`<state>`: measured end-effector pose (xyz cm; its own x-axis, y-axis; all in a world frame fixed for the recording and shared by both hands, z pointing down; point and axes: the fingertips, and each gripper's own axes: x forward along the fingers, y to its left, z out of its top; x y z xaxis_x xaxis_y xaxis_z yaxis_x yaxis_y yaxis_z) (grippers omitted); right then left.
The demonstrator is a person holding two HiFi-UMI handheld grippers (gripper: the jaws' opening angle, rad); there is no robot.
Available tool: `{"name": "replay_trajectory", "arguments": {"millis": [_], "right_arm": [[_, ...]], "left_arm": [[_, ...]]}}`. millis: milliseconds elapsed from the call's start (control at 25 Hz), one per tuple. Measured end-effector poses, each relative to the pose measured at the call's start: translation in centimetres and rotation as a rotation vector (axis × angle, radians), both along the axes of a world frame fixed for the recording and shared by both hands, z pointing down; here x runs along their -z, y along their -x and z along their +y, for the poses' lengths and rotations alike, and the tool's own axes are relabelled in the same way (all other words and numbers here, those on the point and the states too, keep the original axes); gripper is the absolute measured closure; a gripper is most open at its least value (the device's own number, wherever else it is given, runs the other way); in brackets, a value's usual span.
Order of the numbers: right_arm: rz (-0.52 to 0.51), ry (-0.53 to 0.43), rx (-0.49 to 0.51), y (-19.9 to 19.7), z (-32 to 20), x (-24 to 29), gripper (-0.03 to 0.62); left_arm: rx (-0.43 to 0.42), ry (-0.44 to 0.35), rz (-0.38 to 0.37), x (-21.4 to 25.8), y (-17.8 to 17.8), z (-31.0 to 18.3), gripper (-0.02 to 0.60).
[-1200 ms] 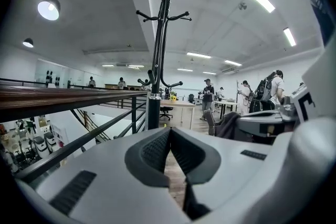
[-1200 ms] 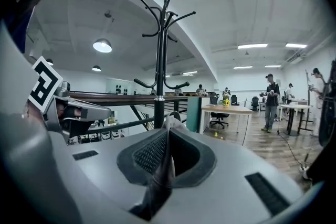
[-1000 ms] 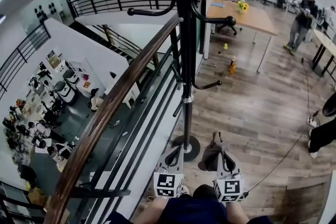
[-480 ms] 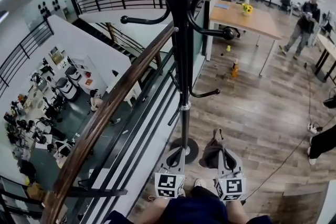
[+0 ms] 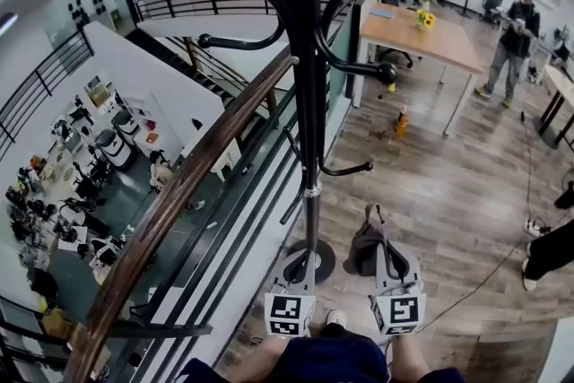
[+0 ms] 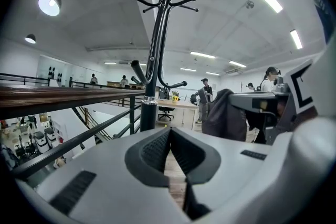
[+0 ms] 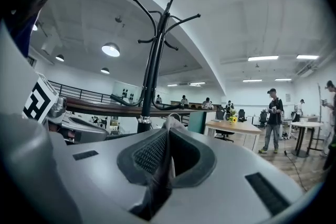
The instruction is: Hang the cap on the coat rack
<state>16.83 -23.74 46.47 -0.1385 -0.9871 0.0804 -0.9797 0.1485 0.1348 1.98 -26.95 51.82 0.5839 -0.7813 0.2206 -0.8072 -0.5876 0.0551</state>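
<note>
A black coat rack [image 5: 305,103] with curved hooks stands on a round base [image 5: 309,263] beside the railing. It rises right in front of both grippers, and I also see the coat rack [image 6: 157,44] above the left jaws and the coat rack [image 7: 153,65] above the right jaws. My right gripper [image 5: 392,257] is shut on a dark grey cap [image 5: 366,247], which hangs low to the right of the base. The cap's fabric [image 7: 165,155] is pinched between the pads. My left gripper [image 5: 296,265] is shut with nothing in it, close to the base, and the cap [image 6: 223,115] shows to its right.
A wooden handrail on black bars [image 5: 179,193] runs diagonally left of the rack, with a drop to a lower floor beyond. A wooden table [image 5: 430,27] with yellow flowers stands at the back right. A person [image 5: 511,31] stands beyond it. A bottle [image 5: 401,121] stands on the floor.
The head view has shifted, so the rack's upper hooks show larger and lower in the picture. Both grippers sit slightly lower and further right. The cap stays pinched in the right gripper.
</note>
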Motion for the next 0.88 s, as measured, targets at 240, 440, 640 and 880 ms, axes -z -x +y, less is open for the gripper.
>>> {"name": "replay_trajectory", "arguments": {"millis": [240, 440, 640, 880], "right_arm": [[0.039, -0.035, 0.036, -0.8, -2.3, 2.0, 0.569], [0.068, -0.061, 0.051, -1.5, -4.2, 3.7, 0.569], [0.087, -0.053, 0.065, -2.2, -5.9, 4.5, 0.569], [0.097, -0.057, 0.126, -2.3, -8.1, 5.2, 0.569]], "left_arm": [[0.006, 0.022, 0.004, -0.4, -0.7, -0.8, 0.578], [0.016, 0.019, 0.001, -0.2, -0.8, -1.6, 0.578], [0.037, 0.043, -0.005, -1.2, -0.5, -2.4, 0.578], [0.018, 0.048, -0.018, -1.3, -1.4, -3.1, 0.578]]}}
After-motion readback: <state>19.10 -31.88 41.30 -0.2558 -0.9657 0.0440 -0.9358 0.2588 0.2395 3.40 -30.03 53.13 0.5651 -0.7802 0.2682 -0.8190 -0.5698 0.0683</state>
